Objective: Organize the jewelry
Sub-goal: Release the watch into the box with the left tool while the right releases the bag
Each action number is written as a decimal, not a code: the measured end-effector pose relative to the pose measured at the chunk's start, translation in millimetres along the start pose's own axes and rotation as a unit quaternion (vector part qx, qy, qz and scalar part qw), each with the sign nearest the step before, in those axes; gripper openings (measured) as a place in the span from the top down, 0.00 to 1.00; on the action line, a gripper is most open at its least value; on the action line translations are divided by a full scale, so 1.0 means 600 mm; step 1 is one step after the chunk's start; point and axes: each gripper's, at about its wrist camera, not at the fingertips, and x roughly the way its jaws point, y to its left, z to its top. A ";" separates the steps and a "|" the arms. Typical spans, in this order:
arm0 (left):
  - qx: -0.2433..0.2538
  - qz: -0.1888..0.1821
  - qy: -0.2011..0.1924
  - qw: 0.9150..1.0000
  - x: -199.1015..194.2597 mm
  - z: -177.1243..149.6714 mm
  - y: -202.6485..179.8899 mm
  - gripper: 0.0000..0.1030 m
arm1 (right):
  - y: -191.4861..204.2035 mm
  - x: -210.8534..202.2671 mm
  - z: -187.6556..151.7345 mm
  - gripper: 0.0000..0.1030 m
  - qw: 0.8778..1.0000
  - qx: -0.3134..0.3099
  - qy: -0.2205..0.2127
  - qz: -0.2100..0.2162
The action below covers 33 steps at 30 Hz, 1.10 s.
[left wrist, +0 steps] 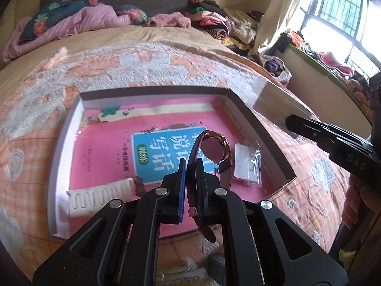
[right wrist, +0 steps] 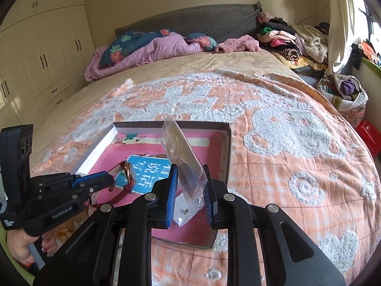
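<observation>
Both tools clamped: left tool [left wrist: 190,166] on dark-red leather-strapped round watch [left wrist: 214,149], right tool [right wrist: 189,186] on clear plastic pouch [right wrist: 182,152]. Poised over shallow pink-lined cardboard box [left wrist: 259,128] on bed, likely for laying inside.

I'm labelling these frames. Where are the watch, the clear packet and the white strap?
watch [left wrist: 212,148], left wrist view, dial.
clear packet [right wrist: 183,164], right wrist view, middle.
white strap [left wrist: 100,196], left wrist view, ridged middle.

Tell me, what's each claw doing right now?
Left gripper shut on watch strap. Right gripper shut on clear packet. Both over open box. Nothing blocking.
</observation>
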 end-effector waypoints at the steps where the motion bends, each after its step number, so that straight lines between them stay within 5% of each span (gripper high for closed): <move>1: 0.001 -0.001 0.002 1.000 0.005 -0.001 -0.001 0.96 | -0.001 0.005 -0.001 0.81 1.000 0.001 0.003 -0.001; 19: 0.002 -0.002 0.006 1.000 0.014 -0.002 -0.001 0.93 | -0.021 0.054 -0.027 0.79 0.999 0.020 0.037 -0.012; 33: 0.006 0.008 -0.007 1.000 -0.006 0.000 0.003 0.79 | -0.021 0.004 -0.039 0.53 0.999 0.038 0.012 -0.002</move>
